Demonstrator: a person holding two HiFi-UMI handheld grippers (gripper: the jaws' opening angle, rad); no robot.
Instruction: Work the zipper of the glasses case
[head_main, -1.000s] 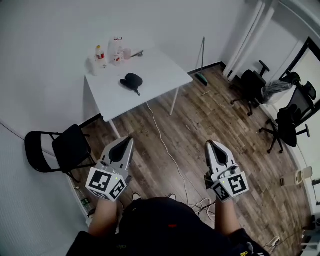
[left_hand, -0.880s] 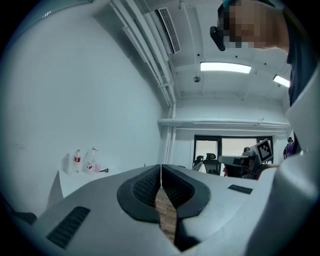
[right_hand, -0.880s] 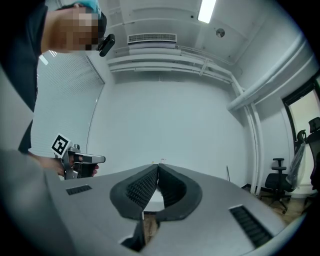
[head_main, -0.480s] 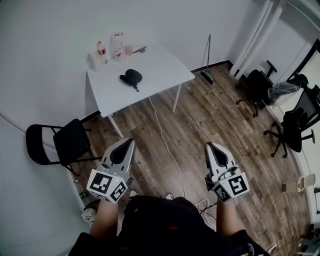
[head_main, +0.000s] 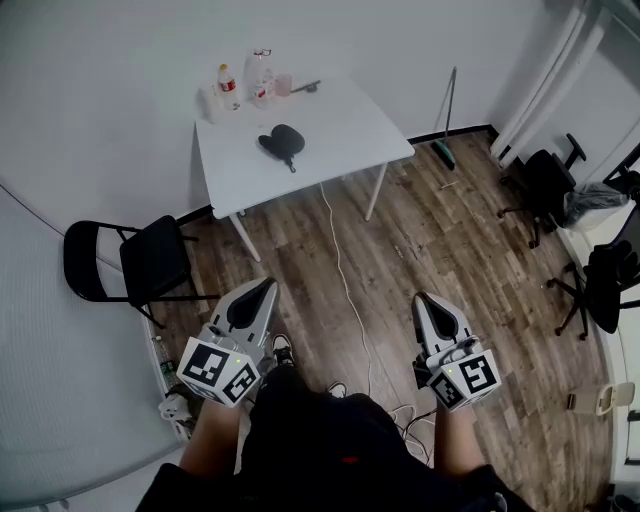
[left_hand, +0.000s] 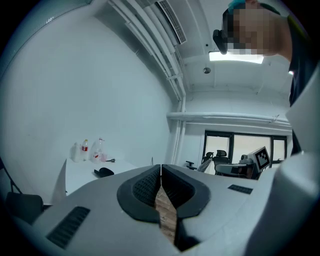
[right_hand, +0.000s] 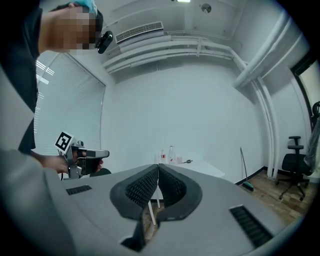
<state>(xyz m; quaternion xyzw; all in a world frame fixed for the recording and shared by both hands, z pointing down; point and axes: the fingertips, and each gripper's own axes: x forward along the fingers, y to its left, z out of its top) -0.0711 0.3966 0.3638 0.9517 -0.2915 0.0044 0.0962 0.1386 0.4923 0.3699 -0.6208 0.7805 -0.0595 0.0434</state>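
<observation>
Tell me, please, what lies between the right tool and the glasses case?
The head view shows wood floor crossed by a white cable, then bare table top, between the right tool and the glasses case.

I count two grippers: left gripper (head_main: 269, 285) and right gripper (head_main: 420, 298). The one far white table (head_main: 340, 120) bears one glasses case (head_main: 285, 140), three bottles (head_main: 228, 84) and one pink cup (head_main: 284, 84). One folding chair (head_main: 150, 265) at left, at least two office chairs (head_main: 545, 185) at right, one broom (head_main: 449, 110).
</observation>
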